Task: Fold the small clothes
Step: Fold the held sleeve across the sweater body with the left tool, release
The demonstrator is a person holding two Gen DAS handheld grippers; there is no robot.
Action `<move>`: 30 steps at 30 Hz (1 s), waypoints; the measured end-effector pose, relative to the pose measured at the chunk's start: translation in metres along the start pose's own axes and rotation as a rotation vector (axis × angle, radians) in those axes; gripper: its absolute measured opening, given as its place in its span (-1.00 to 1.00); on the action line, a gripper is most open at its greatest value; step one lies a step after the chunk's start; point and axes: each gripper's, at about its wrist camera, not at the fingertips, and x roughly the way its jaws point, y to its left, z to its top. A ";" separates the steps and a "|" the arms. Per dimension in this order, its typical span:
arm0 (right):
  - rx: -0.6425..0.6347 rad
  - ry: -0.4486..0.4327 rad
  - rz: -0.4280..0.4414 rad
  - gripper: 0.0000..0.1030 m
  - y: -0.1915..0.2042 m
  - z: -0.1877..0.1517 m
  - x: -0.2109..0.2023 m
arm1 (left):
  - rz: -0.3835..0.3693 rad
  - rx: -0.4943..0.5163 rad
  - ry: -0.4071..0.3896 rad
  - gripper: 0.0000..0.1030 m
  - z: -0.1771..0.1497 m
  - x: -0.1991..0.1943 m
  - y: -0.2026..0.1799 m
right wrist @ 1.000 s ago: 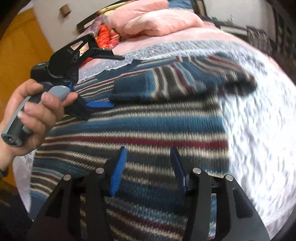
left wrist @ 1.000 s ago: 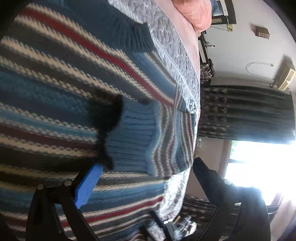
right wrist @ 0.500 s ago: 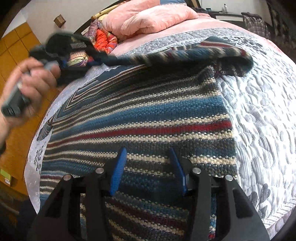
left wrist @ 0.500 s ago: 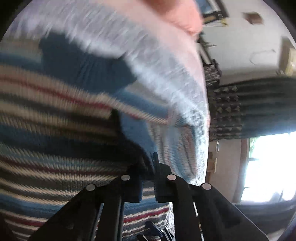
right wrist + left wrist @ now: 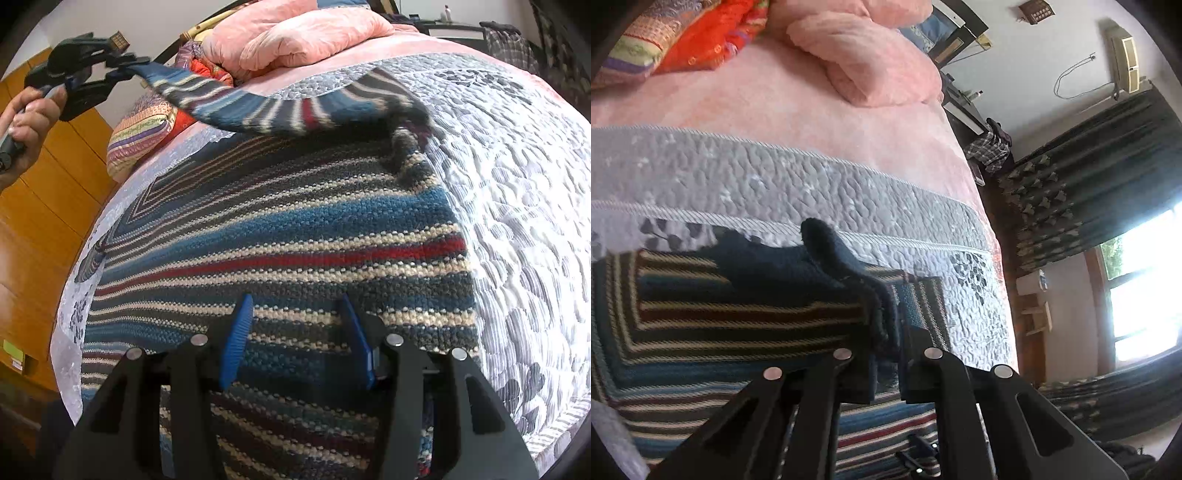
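A striped knit sweater point(image 5: 280, 236) in blue, cream, grey and red lies flat on a grey quilted bedspread point(image 5: 517, 206). My left gripper point(image 5: 888, 339) is shut on the dark blue cuff of the sweater's sleeve point(image 5: 827, 254). In the right wrist view that left gripper point(image 5: 122, 70) is held high at the upper left by a hand point(image 5: 26, 122), with the sleeve point(image 5: 266, 107) stretched in the air from it across the sweater. My right gripper point(image 5: 299, 332) hovers open just above the sweater's lower body, nothing between its blue pads.
Pink pillows point(image 5: 303, 33) and a pink sheet point(image 5: 783, 103) lie at the head of the bed, with colourful folded bedding point(image 5: 147, 125) beside them. A wooden wardrobe point(image 5: 44, 206) stands left of the bed. Dark curtains point(image 5: 1089, 192) and a bright window point(image 5: 1141, 288) are beyond the bed's right edge.
My left gripper closed on the sleeve cuff and lifted it up and leftward, pulling the sleeve off the sweater's chest into the air. The right gripper stayed open over the lower body.
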 end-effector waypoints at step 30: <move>-0.023 -0.008 0.026 -0.02 0.015 0.010 -0.008 | 0.294 -0.172 -0.075 -0.29 -0.084 -0.015 0.168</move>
